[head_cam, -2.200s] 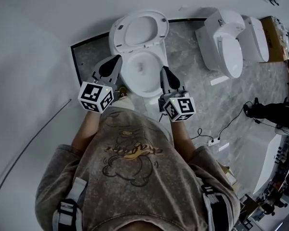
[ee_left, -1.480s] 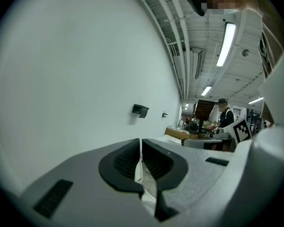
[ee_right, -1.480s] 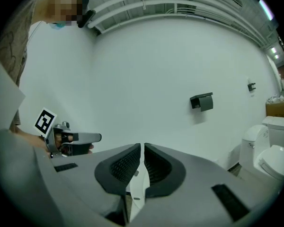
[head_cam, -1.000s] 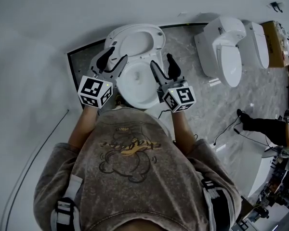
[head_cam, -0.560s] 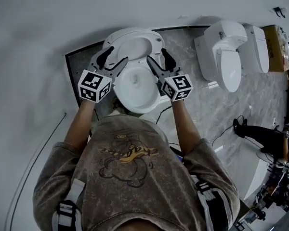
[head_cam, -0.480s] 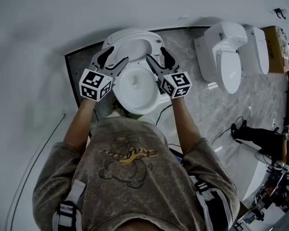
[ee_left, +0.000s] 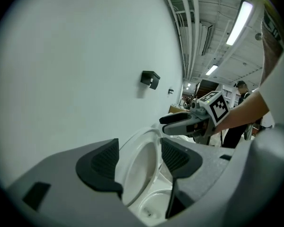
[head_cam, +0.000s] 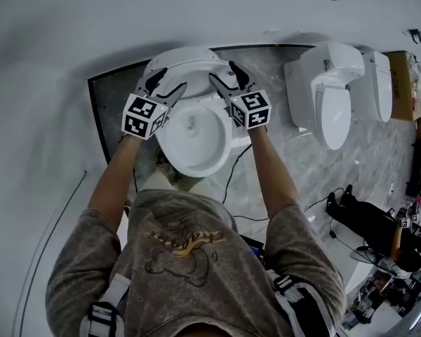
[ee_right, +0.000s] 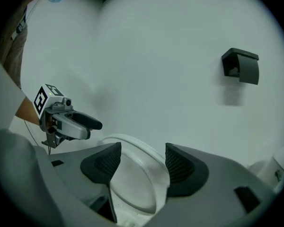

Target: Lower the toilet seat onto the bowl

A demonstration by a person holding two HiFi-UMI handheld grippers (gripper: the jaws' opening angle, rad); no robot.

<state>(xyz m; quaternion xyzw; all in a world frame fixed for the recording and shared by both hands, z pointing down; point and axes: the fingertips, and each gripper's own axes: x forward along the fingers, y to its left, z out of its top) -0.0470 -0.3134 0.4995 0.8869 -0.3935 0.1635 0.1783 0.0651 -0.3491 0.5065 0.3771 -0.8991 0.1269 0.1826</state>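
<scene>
A white toilet stands against the wall, its bowl [head_cam: 193, 137] open below me. The seat [head_cam: 188, 57] is raised, leaning toward the wall. My left gripper [head_cam: 168, 84] is open at the seat's left edge, and my right gripper [head_cam: 224, 74] is open at its right edge. In the left gripper view the seat's rim [ee_left: 143, 167] runs between the open left gripper [ee_left: 139, 159], apart from both pads. In the right gripper view the seat [ee_right: 132, 176] likewise lies inside the spread right gripper [ee_right: 137, 163]. Each camera also catches the other gripper [ee_left: 189, 123] [ee_right: 68, 122].
A second toilet [head_cam: 330, 90] and a third one [head_cam: 376, 79] stand to the right on the marble floor. A black cable [head_cam: 231, 175] trails beside the bowl. A black fitting [ee_right: 240, 65] hangs on the white wall. Clutter and a cardboard box [head_cam: 404, 76] lie far right.
Both grippers have moved forward from beside the bowl up to the raised seat's two edges. The person has leaned closer to the wall.
</scene>
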